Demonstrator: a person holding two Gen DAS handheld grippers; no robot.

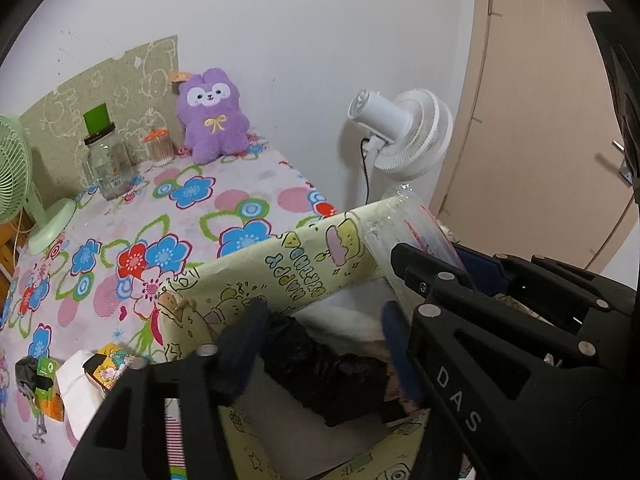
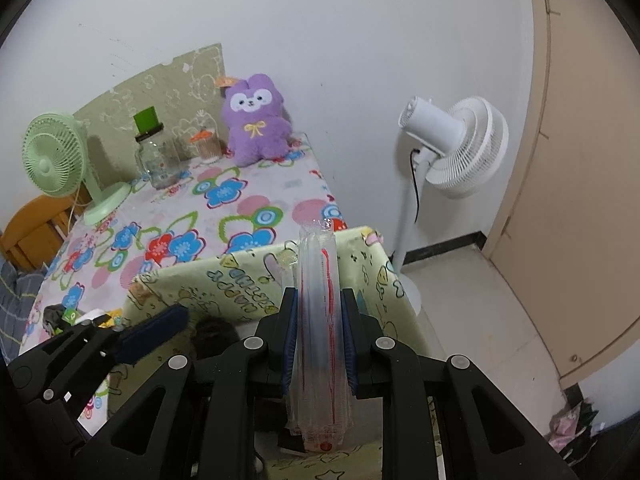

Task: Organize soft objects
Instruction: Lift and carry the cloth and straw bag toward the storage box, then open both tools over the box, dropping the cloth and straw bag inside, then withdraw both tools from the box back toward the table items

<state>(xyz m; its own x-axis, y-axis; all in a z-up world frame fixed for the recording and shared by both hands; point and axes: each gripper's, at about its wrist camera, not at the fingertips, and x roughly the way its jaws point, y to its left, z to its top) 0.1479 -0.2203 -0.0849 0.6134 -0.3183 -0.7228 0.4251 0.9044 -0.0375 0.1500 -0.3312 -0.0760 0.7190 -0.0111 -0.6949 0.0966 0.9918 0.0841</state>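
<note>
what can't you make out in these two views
- Left wrist: box floor, hidden by black bundle and left gripper.
- Right wrist: foot of clear packet, hidden behind right gripper.
- Right wrist: litter by the door, too small.

Both handheld grippers are built of matte black plastic links with cut-out windows, joined by round silver pivot pins. The left gripper (image 1: 324, 344) has dark blue padded fingers (image 1: 244, 344) and white letters "DAS" on one arm. The right gripper (image 2: 319, 340) shows the same black linkage and blue pads (image 2: 289, 344).
</note>
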